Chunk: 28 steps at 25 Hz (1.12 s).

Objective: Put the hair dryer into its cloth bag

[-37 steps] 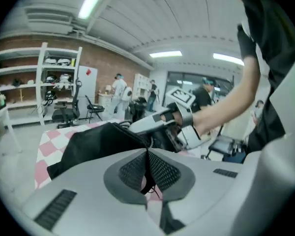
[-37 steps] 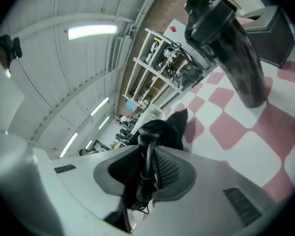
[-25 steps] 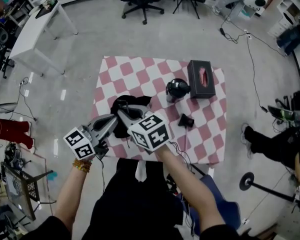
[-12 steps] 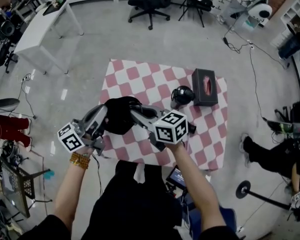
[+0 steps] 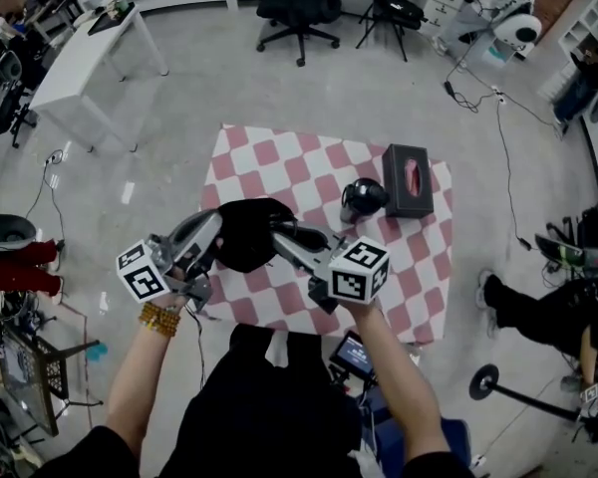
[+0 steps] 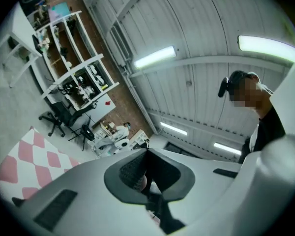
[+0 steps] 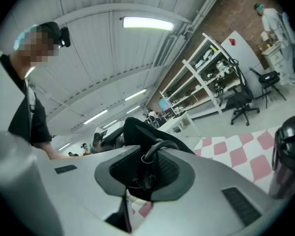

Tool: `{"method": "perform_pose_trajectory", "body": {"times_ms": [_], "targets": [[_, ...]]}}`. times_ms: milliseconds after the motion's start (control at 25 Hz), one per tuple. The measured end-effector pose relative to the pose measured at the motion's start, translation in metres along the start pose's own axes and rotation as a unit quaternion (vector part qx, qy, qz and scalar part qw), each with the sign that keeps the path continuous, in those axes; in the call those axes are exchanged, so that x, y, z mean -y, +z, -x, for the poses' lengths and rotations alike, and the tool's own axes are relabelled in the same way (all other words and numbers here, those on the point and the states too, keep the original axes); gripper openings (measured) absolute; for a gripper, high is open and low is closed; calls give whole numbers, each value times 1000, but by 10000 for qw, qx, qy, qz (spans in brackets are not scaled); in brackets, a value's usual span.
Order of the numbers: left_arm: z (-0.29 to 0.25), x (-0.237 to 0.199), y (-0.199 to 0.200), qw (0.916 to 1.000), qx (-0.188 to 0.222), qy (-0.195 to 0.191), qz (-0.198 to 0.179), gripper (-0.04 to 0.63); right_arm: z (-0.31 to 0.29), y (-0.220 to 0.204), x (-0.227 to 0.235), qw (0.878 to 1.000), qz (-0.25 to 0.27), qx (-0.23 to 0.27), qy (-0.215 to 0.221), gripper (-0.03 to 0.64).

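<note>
The left claw (image 6: 147, 166) is closed tight, its grey pads pinching a fold of the cloth bag (image 5: 247, 232), and dark fabric hangs just below the tips. The right claw (image 7: 148, 168) stands narrow. Its jaws have just been opening a little, with the bag's black fabric and a thin drawstring loop (image 7: 155, 149) caught between the ribbed pads. A small metal ring sits on that loop.

Each claw carries a white cube printed with black square marker patterns, and these are the only print that can be made out.

The bag is soft, matt black and bunched into a rounded lump. It is held up between the two claws above the near left part of the counter (image 5: 269, 157), the left claw at its left edge and the right claw at its right.

The hair dryer (image 5: 362, 197) is outside the bag, on the counter to the right of it and farther off. It is glossy black with a rounded body. Just beside it on the right lies a black rectangular tissue box (image 5: 407, 179) with a pinkish slot in its top.

A cloth checked in pink and white covers the counter. Around it is a smooth grey floor (image 5: 179, 98), with a black office chair (image 5: 299, 3) at the far side.
</note>
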<state>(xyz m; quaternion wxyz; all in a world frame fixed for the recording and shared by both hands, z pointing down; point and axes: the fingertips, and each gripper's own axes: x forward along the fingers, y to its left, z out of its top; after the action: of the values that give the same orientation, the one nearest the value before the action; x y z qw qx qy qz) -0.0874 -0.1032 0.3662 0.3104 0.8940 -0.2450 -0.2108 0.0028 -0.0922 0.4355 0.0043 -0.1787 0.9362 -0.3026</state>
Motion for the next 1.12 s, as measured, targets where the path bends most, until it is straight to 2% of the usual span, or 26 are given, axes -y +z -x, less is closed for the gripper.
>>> {"method": "perform_pose_trajectory", "body": {"times_ms": [40,80,160,200,240,280,360,400,440,520,640,800,840,880,920,960,1040,1080,1120], "targets": [[-5,6,-3,9998,-149,-101,-81,17,-9,7,-6,9998,37,-155,-101,72],[-9,10,-6,9995,-259,-156,-135,17,-19,11,-18,9984,300,-453,-145,66],[-16,15,-8,9985,-450,-184,-235,17,-37,8,-45,9840,1253,-1247,-212,62],[-18,17,-11,9974,-600,-197,-358,17,-44,4,-51,9749,1578,-1528,-365,57],[-20,19,-13,9959,-737,-212,-484,17,-48,2,-47,9712,1631,-1626,-615,55],[-21,20,-13,9952,-786,-235,-529,17,-48,3,-33,9736,1407,-1545,-921,55],[-20,23,-7,9963,-667,-331,-431,17,-36,10,5,9804,578,-1138,-1500,42],[-19,25,-3,9965,-611,-382,-422,17,-29,14,18,9804,358,-995,-1661,38],[-19,27,2,9967,-551,-416,-427,17,-25,18,23,9803,395,-946,-1691,38],[-17,26,20,9984,-259,-409,-286,17,-22,24,19,9831,715,-924,-1409,40],[-14,15,46,9995,163,-239,-103,17,-17,32,4,9928,647,-710,-717,40],[-15,9,46,9997,206,-88,-13,17,-3,26,-11,9976,398,-562,-70,86],[-14,9,45,9997,235,-55,28,17,0,22,-15,9976,372,-576,94,109],[-13,8,44,9996,271,-16,75,17,5,18,-17,9972,364,-616,233,177],[-11,7,43,9995,303,23,124,17,12,16,-16,9967,396,-639,293,215],[-9,5,42,9993,326,52,169,17,20,18,-12,9968,508,-575,235,227],[-6,4,40,9992,321,74,217,17,39,36,-3,9929,1167,-170,-161,226],[-5,5,37,9994,286,71,207,17,47,45,-6,9835,1774,-15,-367,224],[-5,5,34,9995,238,63,177,17,49,48,-15,9675,2480,-42,-503,209]]}}
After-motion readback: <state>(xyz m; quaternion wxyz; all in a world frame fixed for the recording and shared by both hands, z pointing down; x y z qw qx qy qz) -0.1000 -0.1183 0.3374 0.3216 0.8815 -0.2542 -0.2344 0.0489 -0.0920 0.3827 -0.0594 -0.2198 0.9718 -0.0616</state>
